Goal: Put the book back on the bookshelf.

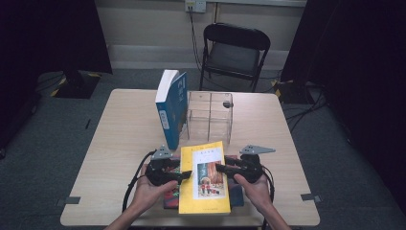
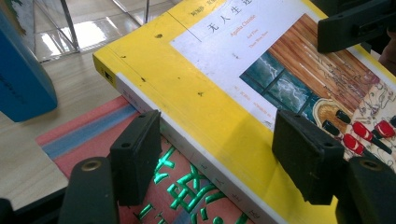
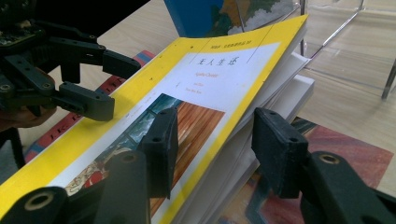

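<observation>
A yellow paperback [image 1: 203, 201] lies on a red-covered book [image 1: 170, 197] at the table's near edge. My left gripper [image 1: 187, 175] reaches in from the left. In the left gripper view its jaws [image 2: 222, 156] straddle the yellow book's [image 2: 196, 84] spine, one pad on the cover and the other against the lower edge, above the red book [image 2: 88, 135]. My right gripper [image 1: 219, 167] comes in from the right. Its jaws [image 3: 219, 149] hold the fore edge of the yellow book [image 3: 219, 79], one pad on the cover, one under the fanned pages.
A blue book [image 1: 171, 108] stands upright against a clear acrylic rack [image 1: 210, 115] at the table's [image 1: 119, 139] middle. A black folding chair [image 1: 234, 50] stands beyond the far edge. Bare tabletop lies to the left and right of the books.
</observation>
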Demonstrator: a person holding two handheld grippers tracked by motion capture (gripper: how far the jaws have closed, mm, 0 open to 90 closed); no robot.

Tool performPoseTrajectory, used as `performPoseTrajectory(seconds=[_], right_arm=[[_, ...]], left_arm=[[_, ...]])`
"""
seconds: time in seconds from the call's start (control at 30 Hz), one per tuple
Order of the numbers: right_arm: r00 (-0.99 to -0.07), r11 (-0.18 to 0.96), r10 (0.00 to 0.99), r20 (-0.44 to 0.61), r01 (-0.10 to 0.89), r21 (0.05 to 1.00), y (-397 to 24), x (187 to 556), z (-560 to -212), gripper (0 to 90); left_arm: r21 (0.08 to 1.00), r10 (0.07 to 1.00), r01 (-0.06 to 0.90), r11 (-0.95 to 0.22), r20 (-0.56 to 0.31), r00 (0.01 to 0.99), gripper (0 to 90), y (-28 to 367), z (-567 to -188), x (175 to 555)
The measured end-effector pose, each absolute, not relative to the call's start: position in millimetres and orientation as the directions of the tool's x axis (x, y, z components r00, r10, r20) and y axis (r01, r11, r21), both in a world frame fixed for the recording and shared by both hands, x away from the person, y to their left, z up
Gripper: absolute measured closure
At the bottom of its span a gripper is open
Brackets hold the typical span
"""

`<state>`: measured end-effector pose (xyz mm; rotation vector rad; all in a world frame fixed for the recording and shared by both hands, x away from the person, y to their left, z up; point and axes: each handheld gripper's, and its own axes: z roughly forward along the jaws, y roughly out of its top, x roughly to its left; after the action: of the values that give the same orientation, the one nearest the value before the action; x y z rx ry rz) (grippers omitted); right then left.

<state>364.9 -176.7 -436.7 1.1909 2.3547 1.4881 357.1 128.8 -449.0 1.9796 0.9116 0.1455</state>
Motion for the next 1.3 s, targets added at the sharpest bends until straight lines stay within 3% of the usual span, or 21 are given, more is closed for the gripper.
performPoseTrajectory(seconds=[0.23,0.57,0.87,1.1,1.3], right_arm=[[-0.703,0.196,0.641,0.310,0.540,0.819,-172.0,372.4,-437.1,59.3],[-0.693,0.208,0.648,0.314,0.558,0.803,-164.3,380.4,-440.7,52.7],[-0.709,0.215,0.605,0.364,0.585,0.782,-168.4,373.9,-441.5,52.9],[-0.729,0.233,0.557,0.397,0.597,0.768,-156.7,392.0,-445.1,50.4],[-0.753,0.303,0.539,0.378,0.592,0.746,-154.3,396.1,-438.7,46.4]], left_arm=[[0.785,0.641,0.524,-0.330,-0.221,0.735,35.7,128.1,-445.4,353.0],[0.780,0.627,0.528,-0.335,-0.235,0.743,38.0,132.1,-445.1,348.6],[0.783,0.623,0.534,-0.319,-0.252,0.741,37.9,133.5,-446.8,350.0],[0.788,0.630,0.544,-0.288,-0.272,0.727,39.9,135.1,-448.9,359.1],[0.787,0.631,0.541,-0.297,-0.263,0.730,40.0,134.5,-448.4,360.3]])
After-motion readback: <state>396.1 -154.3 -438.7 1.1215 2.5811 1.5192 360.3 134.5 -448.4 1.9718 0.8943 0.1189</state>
